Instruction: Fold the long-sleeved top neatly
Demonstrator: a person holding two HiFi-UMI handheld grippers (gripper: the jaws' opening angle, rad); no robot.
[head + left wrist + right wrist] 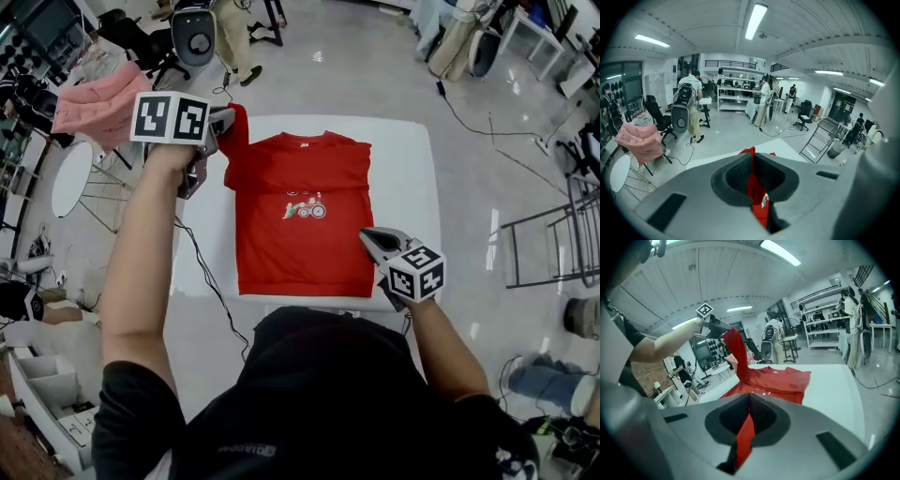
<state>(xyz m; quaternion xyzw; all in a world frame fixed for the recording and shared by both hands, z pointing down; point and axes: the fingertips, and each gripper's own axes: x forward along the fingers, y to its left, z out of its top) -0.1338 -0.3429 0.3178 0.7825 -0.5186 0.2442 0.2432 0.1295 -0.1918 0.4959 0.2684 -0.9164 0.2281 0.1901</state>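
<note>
On the white surface lies a red top; left claw grips its sleeve, right claw its side edge. Pink jacket nearby; chest print illegible.

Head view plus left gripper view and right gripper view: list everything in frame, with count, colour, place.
top: 1, red, lying on the table, upper-left part raised
table: 1, white, centre
jacket: 1, pink, far left, off the table
side table: 1, white, round, left of the table
rack: 1, grey metal, on the floor at right
cable: 1, black, on the floor by the table's left edge
people: several, by the far shelves
left claw: 1, grey, shut on the top's raised part
right claw: 1, grey, shut on the top's right edge
</note>
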